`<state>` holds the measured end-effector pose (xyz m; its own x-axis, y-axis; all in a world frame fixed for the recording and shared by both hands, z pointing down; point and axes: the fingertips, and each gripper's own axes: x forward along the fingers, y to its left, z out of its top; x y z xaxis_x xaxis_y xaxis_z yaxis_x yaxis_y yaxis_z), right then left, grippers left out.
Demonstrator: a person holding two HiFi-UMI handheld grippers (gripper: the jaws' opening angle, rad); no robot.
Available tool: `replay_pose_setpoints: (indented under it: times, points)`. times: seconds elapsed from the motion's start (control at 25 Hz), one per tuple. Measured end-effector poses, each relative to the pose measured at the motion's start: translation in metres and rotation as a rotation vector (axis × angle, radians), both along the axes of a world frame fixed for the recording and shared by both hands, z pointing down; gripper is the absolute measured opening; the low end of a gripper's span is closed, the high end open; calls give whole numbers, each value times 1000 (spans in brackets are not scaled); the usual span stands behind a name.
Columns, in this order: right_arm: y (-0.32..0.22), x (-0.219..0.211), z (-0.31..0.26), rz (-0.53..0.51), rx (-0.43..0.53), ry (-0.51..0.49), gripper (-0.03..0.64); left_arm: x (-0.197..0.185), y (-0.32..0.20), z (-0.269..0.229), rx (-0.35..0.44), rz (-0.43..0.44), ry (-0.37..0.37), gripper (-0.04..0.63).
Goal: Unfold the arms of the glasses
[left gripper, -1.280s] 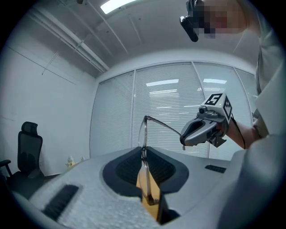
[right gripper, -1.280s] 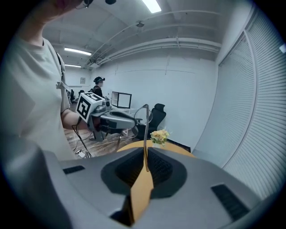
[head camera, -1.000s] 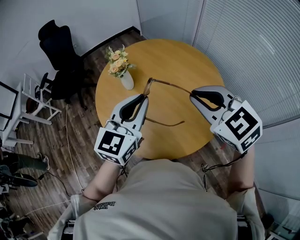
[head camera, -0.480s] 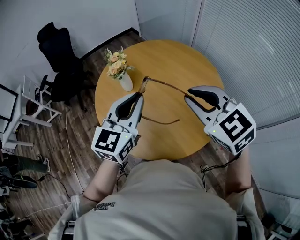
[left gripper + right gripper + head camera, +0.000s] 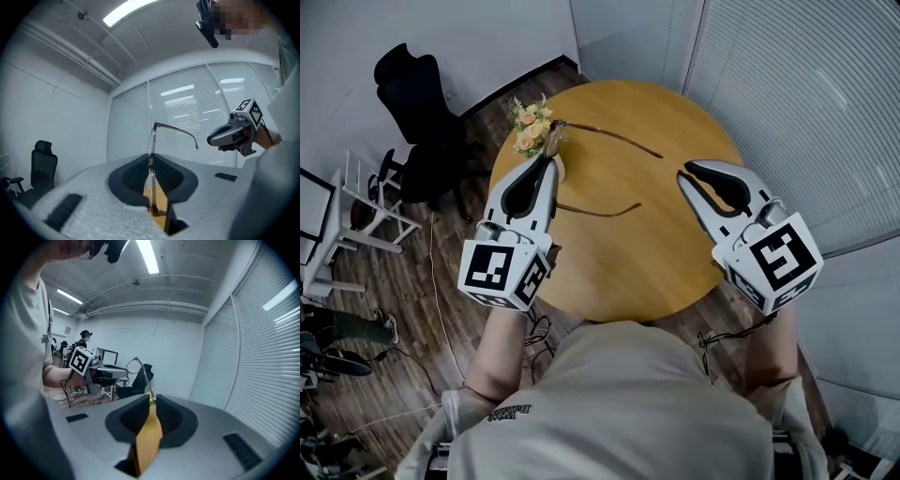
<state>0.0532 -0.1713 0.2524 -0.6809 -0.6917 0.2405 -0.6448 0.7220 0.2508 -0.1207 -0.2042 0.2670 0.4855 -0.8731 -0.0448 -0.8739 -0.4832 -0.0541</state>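
The thin-framed glasses (image 5: 609, 138) hang in the air over the round wooden table (image 5: 619, 253), both arms swung out to the right. My left gripper (image 5: 548, 161) is shut on the front frame beside a lens (image 5: 151, 154). The upper arm (image 5: 174, 128) ends in a free hooked tip. My right gripper (image 5: 684, 174) sits a little right of that tip, not touching it. Its jaws stand almost together with nothing between them (image 5: 151, 400). In the right gripper view the glasses (image 5: 140, 369) show beyond the jaw tips, with the left gripper (image 5: 110, 371) behind.
A white vase of flowers (image 5: 539, 131) stands on the table's left rim, right by the held frame. A black office chair (image 5: 417, 103) and a white rack (image 5: 366, 202) stand on the wooden floor to the left. Window blinds (image 5: 806, 103) run along the right.
My left gripper has carried the glasses up and to the left, toward the vase. The upper arm's tip, at the right gripper's jaws before, is now free. The right gripper shifted slightly.
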Motion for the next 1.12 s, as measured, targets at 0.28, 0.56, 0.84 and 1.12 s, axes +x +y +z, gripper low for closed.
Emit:
replay_pose_setpoints:
  times: [0.28, 0.56, 0.84, 1.12]
  points:
    - [-2, 22, -40, 100, 128, -141, 46, -8, 4, -26, 57, -12, 29, 46]
    - [8, 38, -72, 174, 275, -252, 44, -9, 13, -47, 97, -4, 54, 46]
    - [15, 50, -65, 231, 283, -311, 44, -14, 18, -33, 78, -3, 72, 46]
    - [9, 58, -34, 265, 207, -290, 44, -17, 28, -18, 47, 1, 27, 46]
